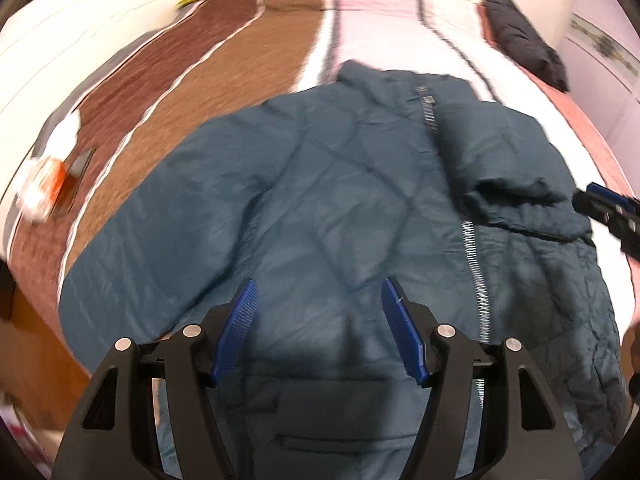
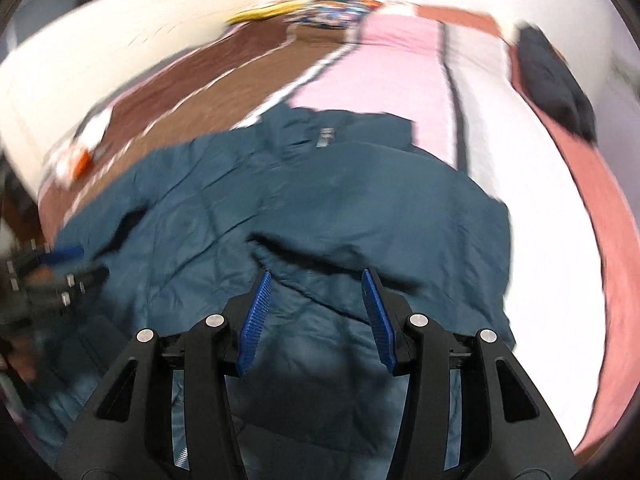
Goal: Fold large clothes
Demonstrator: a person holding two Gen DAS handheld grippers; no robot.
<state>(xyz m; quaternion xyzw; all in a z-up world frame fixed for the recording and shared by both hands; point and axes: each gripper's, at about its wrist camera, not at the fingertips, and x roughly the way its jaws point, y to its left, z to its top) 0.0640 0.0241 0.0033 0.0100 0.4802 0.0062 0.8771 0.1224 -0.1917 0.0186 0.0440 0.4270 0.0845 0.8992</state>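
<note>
Jacket [image 1: 320,208], teal and quilted, lies spread front-up on the bed [image 1: 240,52], its zipper [image 1: 474,264] marking the long axis from the hem nearest the camera to the collar at the far end. One sleeve [image 1: 516,192] is already folded in across the chest on the side of the right gripper [image 2: 316,312]; the other sleeve [image 1: 152,216] lies stretched out flat over the brown bedspread on the opposite side. The left gripper [image 1: 318,328] hovers over the lower front panel with its jaws spread wide and nothing between them, and it is the nearer one to that outstretched sleeve. The right gripper's jaws are parted too and empty, above the folded sleeve. Judging from this, the next fold calls for the left gripper to go out sideways to the sleeve's cuff end.
</note>
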